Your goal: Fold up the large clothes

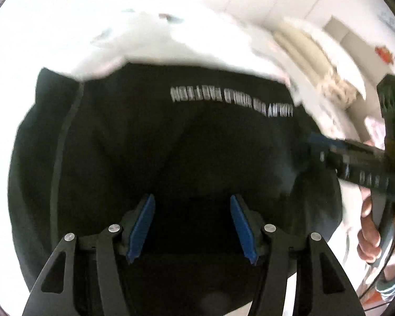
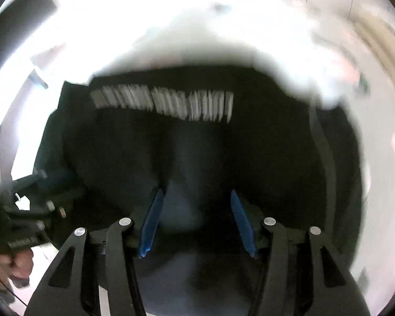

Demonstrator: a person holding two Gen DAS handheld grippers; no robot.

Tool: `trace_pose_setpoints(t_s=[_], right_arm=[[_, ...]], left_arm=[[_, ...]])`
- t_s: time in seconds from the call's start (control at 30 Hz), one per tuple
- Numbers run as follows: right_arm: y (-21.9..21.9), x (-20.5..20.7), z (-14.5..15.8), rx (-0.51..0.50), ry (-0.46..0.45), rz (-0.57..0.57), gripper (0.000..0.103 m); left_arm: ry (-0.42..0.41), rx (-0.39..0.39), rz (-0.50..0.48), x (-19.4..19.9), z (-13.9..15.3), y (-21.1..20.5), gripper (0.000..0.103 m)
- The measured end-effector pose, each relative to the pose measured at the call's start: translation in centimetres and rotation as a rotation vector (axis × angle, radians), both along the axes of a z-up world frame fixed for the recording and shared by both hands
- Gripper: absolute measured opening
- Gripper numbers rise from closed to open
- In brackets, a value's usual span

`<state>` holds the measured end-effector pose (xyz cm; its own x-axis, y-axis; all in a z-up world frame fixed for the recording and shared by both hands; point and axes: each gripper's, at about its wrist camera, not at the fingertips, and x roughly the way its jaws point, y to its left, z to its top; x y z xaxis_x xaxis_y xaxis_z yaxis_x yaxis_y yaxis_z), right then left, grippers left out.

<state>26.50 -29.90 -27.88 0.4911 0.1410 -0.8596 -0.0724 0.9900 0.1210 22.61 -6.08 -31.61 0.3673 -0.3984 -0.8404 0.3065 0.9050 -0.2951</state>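
Note:
A black garment (image 1: 171, 137) with a line of white print (image 1: 231, 101) lies spread on a white surface. It also fills the right wrist view (image 2: 197, 142), where the print (image 2: 163, 102) is blurred. My left gripper (image 1: 192, 226) is open just above the black cloth, its blue pads (image 1: 142, 229) wide apart with nothing between them. My right gripper (image 2: 194, 221) is open too, low over the cloth. The right gripper also shows in the left wrist view (image 1: 355, 158) at the garment's right edge, and the left gripper shows in the right wrist view (image 2: 26, 210) at the left.
A white, lightly patterned bedding surface (image 1: 171, 39) lies beyond the garment. Pale cabinets (image 1: 302, 0) stand at the back right. A dark panel (image 2: 15, 26) is at the upper left in the right wrist view. The person's hand (image 1: 368, 231) holds the right gripper's handle.

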Motion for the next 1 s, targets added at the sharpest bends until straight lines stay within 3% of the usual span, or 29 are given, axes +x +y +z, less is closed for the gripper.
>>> trace_pose_setpoints(t_s=[0.1, 0.2, 0.3, 0.4, 0.47, 0.57, 0.67, 0.73, 0.8, 1.0], right_arm=[[0.1, 4.2, -0.1, 0.0, -0.023, -0.026, 0.058], [-0.9, 8.7, -4.6, 0.015, 0.08, -0.091, 0.051], [-2.5, 10.9, -7.8, 0.086, 0.157, -0.141, 0.046], [-2.4, 10.8, -7.6, 0.058, 0.154, -0.135, 0.046], [-1.9, 10.0, -6.9, 0.057, 0.137, -0.104, 0.046], [-3.8, 7.6, -5.5, 0.146, 0.124, -0.098, 0.051], [-6.7, 3.5, -3.6, 0.189, 0.085, -0.123, 0.074], [-8.2, 0.8, -3.1, 0.188, 0.068, -0.147, 0.082], [-10.8, -2.0, -2.9, 0.181, 0.068, -0.177, 0.083], [-17.6, -7.3, -4.7, 0.176, 0.14, -0.294, 0.087]], left_arm=[[-0.027, 0.023, 0.08, 1.6, 0.6, 1.5, 0.061], [0.009, 0.027, 0.175, 3.7, -1.5, 3.6, 0.063], [-0.047, 0.162, 0.161, 4.0, -3.5, 2.9, 0.066], [-0.078, 0.229, 0.167, 3.5, -3.5, 2.3, 0.067], [-0.071, 0.205, 0.166, 3.5, -3.5, 2.9, 0.067], [-0.028, 0.129, 0.165, 3.1, -3.0, 4.8, 0.067], [-0.007, 0.101, 0.142, 2.0, -1.9, 6.5, 0.067], [-0.003, 0.143, 0.15, 1.3, -1.3, 7.5, 0.067], [-0.007, 0.211, 0.176, 0.6, -0.7, 9.0, 0.067], [0.032, 0.228, 0.272, 0.0, -0.9, 13.9, 0.069]])
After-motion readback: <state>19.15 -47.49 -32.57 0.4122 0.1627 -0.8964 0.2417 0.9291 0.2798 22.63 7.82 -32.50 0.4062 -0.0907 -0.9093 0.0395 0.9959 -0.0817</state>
